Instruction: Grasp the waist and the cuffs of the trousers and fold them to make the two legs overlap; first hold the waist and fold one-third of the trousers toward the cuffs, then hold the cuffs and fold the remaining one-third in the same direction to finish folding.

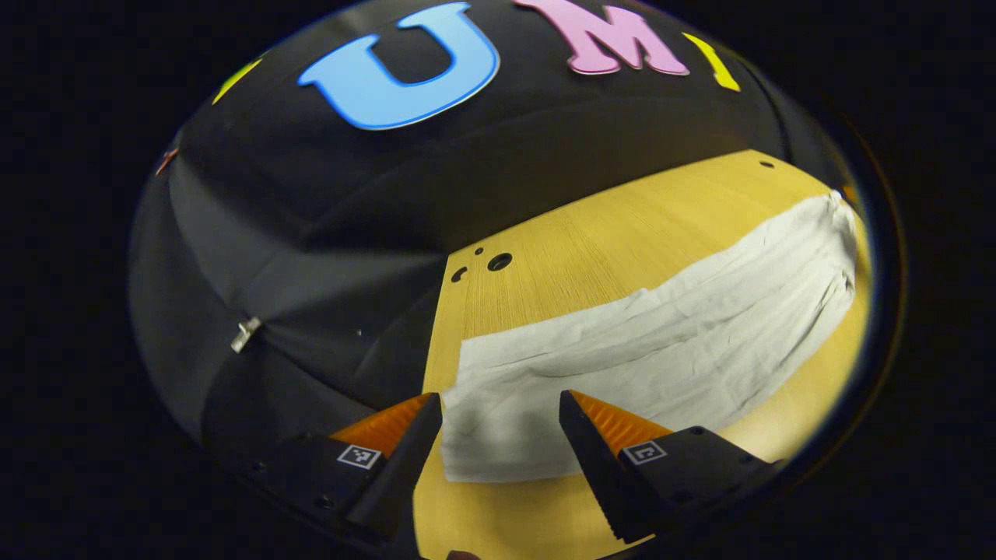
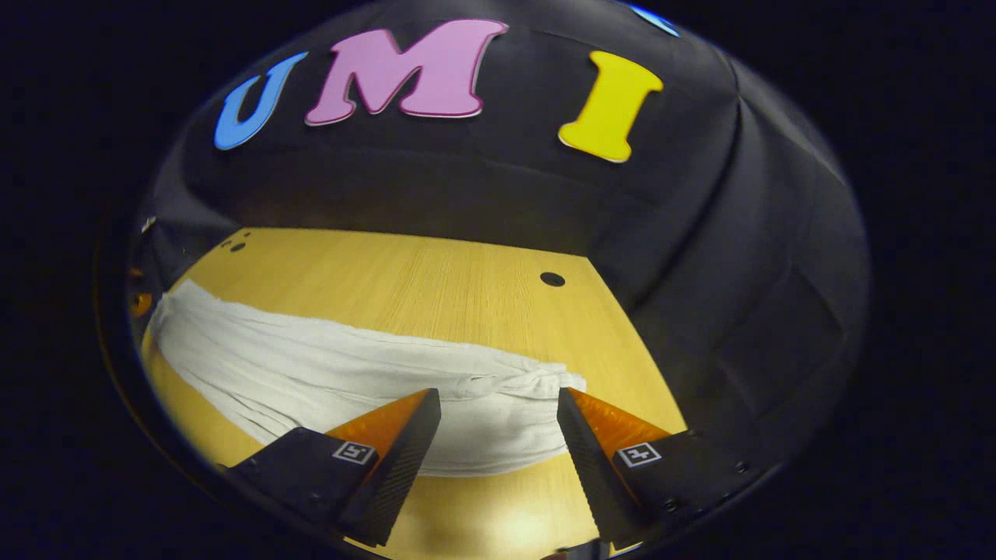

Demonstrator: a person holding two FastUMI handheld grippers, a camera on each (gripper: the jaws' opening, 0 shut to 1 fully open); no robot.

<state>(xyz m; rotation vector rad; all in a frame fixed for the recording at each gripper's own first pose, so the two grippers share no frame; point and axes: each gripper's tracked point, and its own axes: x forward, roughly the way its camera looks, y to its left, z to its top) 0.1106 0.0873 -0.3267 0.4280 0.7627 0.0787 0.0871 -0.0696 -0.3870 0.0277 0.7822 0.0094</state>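
The white trousers [image 1: 661, 342] lie as one long band on the worktop [image 1: 591, 233], legs seemingly already overlapped. The left gripper [image 1: 500, 424] and right gripper [image 2: 498, 424] hover wide apart-jawed, empty, above opposite ends. Both thirds-folds remain undone.

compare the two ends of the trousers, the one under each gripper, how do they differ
The end of the white trousers ahead of the left gripper has a straight, square edge and lies flat. The end ahead of the right gripper is gathered, puckered and rounded, likely the waist. Both ends rest on the wooden table, each with open jaws poised over it, neither gripped.
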